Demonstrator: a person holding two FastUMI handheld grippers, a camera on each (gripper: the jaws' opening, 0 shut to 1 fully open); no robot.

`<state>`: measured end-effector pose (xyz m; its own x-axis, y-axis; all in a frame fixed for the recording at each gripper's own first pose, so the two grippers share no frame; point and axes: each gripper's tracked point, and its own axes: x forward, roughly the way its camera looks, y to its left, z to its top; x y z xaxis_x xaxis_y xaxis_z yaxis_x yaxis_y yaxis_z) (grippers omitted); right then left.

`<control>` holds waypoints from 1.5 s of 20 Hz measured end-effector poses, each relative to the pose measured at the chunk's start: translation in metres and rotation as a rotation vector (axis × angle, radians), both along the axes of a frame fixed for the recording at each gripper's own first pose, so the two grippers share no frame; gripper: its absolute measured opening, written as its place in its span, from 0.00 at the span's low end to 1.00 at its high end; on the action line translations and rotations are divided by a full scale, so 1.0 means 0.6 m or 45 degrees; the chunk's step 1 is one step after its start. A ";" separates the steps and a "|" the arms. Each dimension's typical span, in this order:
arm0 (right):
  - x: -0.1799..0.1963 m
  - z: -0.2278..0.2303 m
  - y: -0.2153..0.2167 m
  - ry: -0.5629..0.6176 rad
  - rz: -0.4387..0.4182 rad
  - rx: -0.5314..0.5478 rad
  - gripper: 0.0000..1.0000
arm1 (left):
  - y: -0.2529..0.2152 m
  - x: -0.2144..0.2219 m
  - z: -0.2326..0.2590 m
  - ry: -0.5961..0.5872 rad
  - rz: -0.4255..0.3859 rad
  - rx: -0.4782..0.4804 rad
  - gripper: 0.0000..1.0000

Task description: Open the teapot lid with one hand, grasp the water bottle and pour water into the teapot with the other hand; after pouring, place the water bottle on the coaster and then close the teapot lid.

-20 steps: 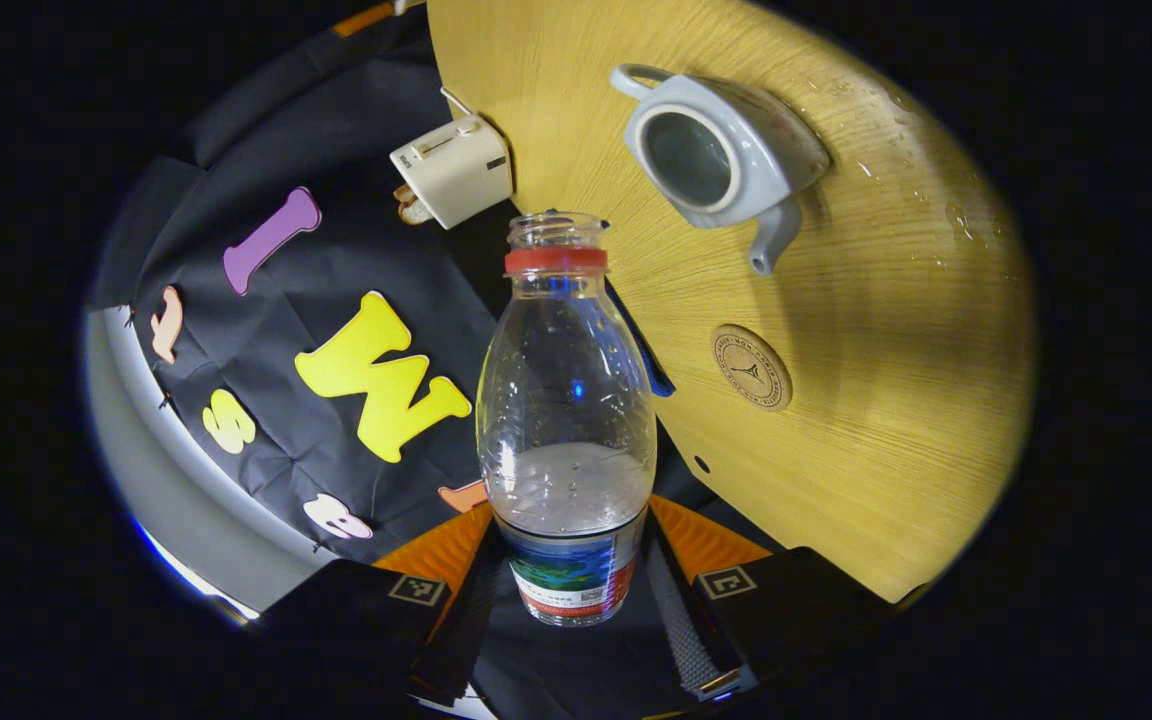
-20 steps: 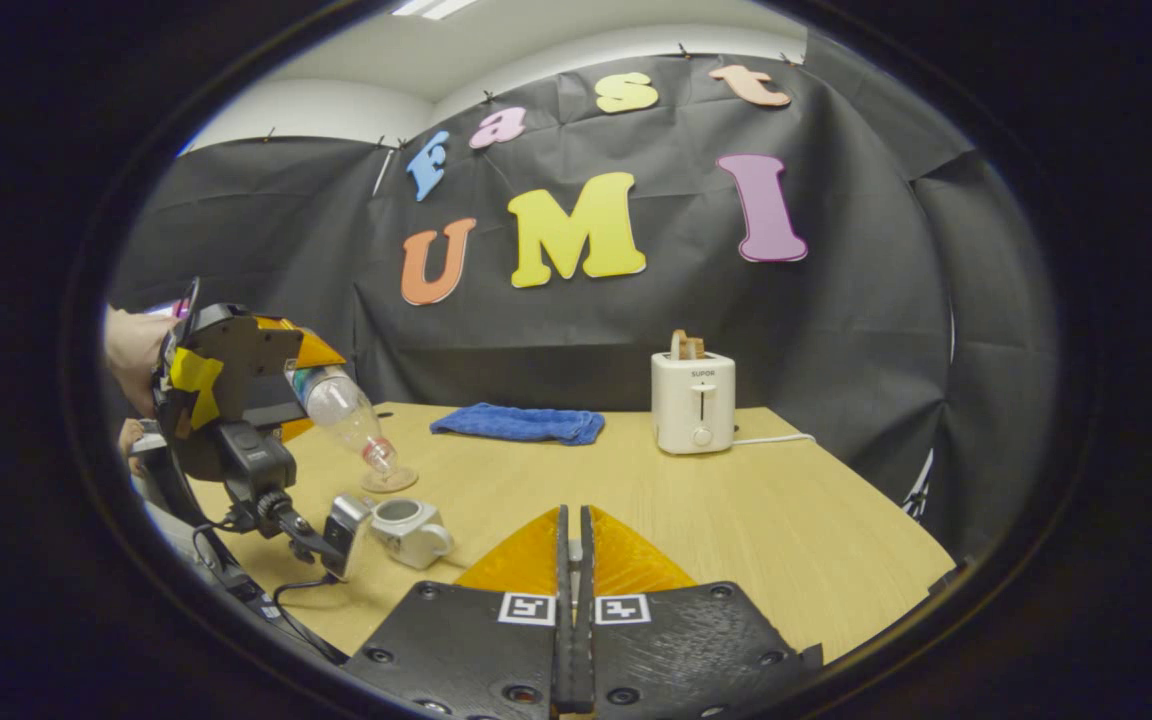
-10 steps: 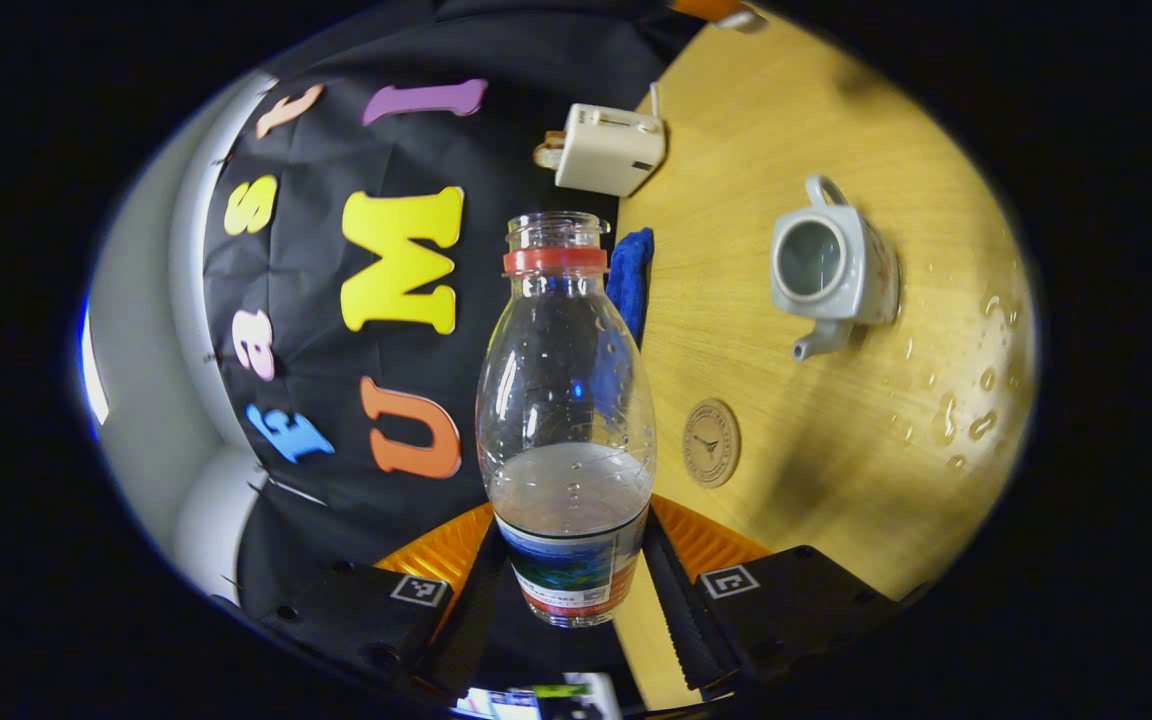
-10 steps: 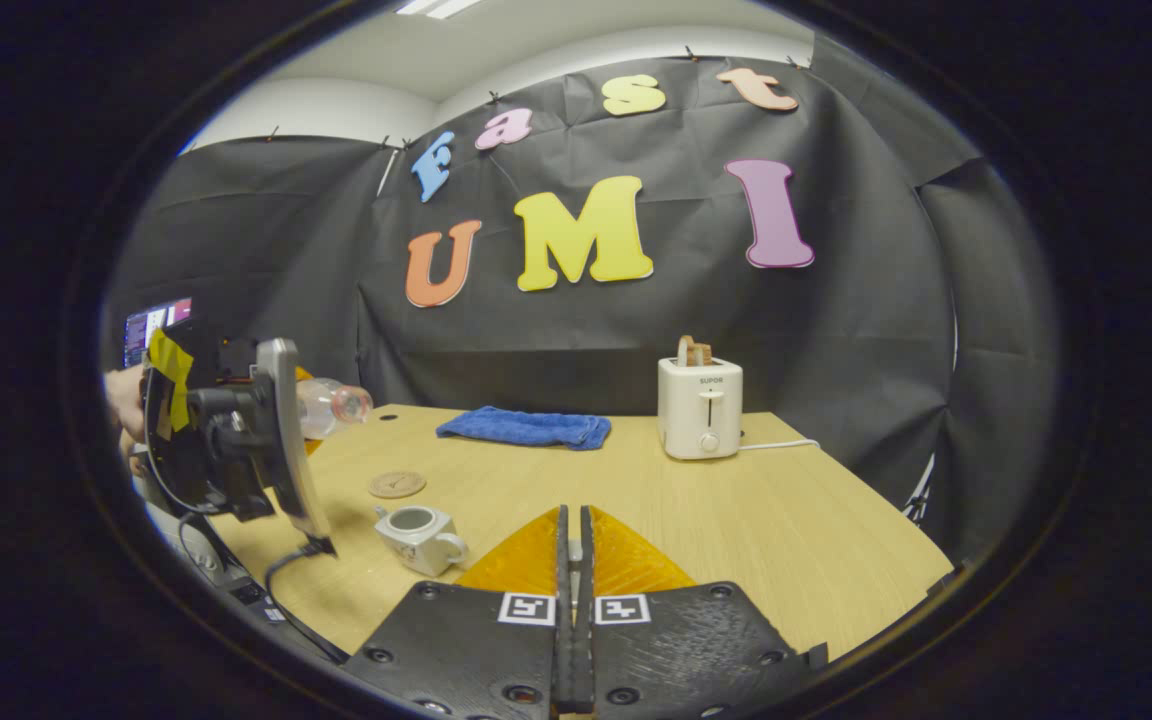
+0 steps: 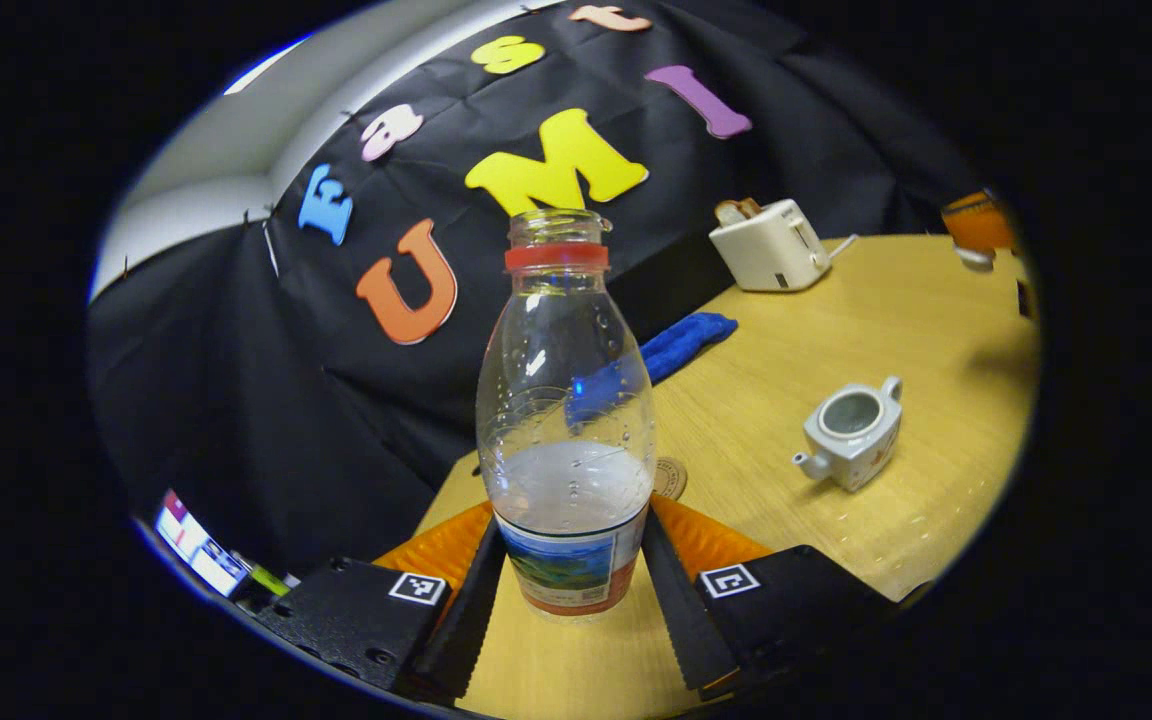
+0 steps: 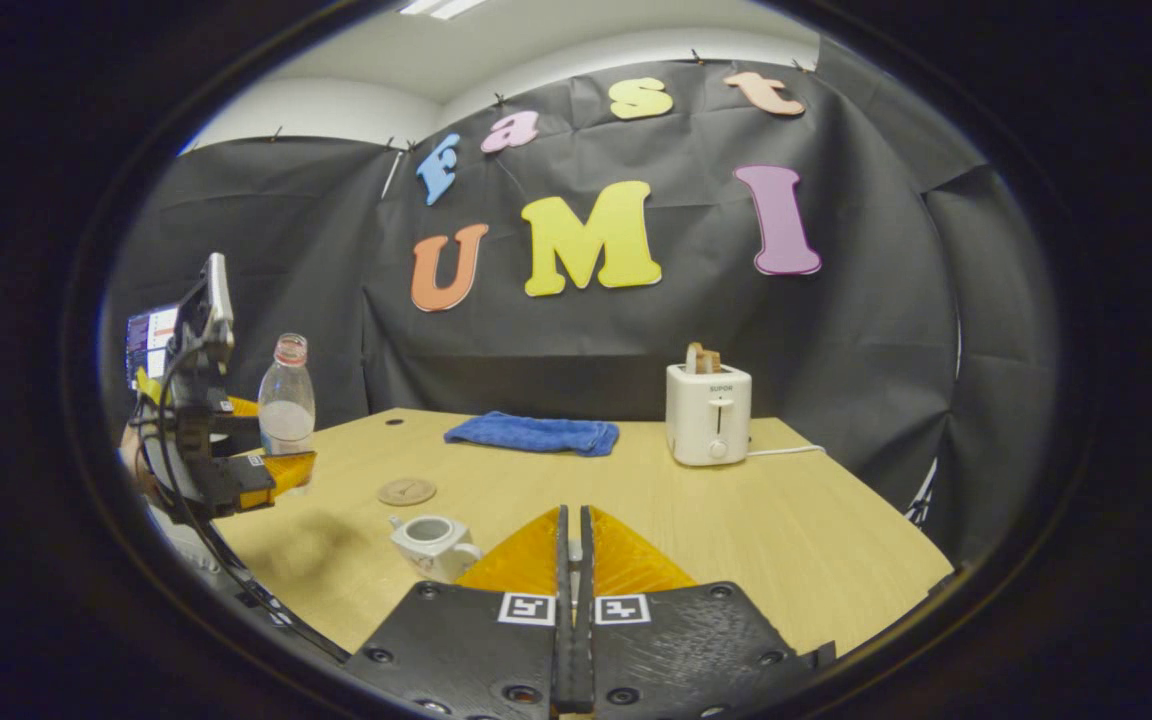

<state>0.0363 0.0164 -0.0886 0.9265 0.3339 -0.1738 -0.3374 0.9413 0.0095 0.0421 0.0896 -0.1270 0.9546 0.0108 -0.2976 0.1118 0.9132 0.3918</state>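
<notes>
On the left, the left gripper is holding the water bottle upright above the table's near left edge, both fingers pressing its labelled base; the bottle is uncapped and roughly a third full. Just beyond it, the coaster is lying flat on the wooden table near the left edge. Further right, the teapot is sitting lidless, its opening facing up. A blue cloth and a toaster are resting along the far edge. On the right, the right gripper is hovering with fingers pressed together; whether it is pinching the lid cannot be told. Likely risk: setting the bottle off-centre on the small coaster could tip the open bottle and spill water.
</notes>
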 end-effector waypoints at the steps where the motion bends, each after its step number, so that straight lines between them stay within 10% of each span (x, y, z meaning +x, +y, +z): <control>1: -0.001 -0.003 0.004 0.004 0.005 -0.001 0.00 | -0.005 0.005 0.003 -0.008 0.008 -0.104 0.75; 13: 0.005 -0.018 -0.006 0.032 -0.020 0.004 0.00 | -0.034 0.136 0.026 -0.142 -0.006 -0.570 0.77; 30: 0.039 -0.051 -0.042 0.092 -0.098 -0.009 0.00 | -0.052 0.267 -0.050 -0.029 -0.024 -0.578 0.82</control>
